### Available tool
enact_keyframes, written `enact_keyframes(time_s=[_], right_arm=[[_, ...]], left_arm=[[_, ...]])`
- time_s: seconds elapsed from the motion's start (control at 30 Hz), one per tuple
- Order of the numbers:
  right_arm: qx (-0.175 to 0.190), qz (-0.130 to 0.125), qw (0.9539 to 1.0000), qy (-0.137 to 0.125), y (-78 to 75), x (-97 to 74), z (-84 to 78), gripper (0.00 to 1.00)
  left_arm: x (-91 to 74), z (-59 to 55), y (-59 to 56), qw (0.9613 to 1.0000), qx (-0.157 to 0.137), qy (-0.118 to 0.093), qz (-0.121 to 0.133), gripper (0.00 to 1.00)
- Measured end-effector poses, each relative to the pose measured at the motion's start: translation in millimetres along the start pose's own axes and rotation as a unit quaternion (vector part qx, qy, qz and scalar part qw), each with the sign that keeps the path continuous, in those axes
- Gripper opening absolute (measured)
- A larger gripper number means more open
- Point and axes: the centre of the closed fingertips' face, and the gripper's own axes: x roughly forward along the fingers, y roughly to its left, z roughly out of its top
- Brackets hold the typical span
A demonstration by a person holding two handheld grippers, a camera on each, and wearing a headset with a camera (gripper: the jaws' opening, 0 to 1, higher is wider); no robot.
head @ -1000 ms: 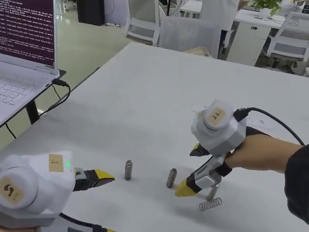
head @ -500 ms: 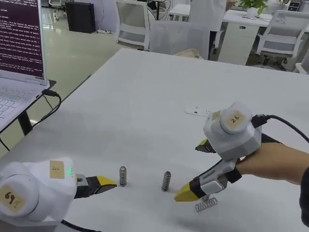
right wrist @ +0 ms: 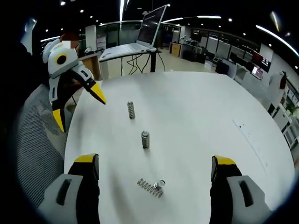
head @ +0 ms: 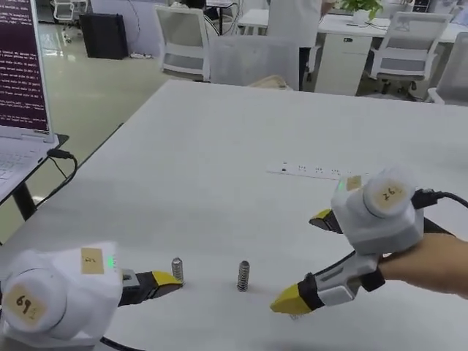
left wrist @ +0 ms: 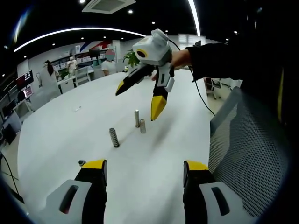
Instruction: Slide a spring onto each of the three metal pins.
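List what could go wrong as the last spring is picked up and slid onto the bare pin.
1. The spring lies flat right beside the bare pin. The open right tongs could knock the pin while closing on it.
2. It is thin and coiled, so a pinch may send it rolling or flicking away.
3. The open left tongs sit near a sprung pin and might bump it.
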Motion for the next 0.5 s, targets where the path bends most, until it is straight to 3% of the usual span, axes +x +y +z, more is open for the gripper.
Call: enact_keyframes(time_s=[0.2,0.5], right_arm=[[0.018,-0.016,0.9996,-0.015,-2.3,-12.6,-8.7,0.99],[0.035,-0.03,0.9985,-0.028,5.9,-28.9,-22.3,0.99]], left_arm=[[9.6,9.4,-4.2,0.9999,0.007,-0.002,-0.014,0.62],[28.8,22.6,-11.4,0.9992,0.016,-0.002,-0.037,0.61]])
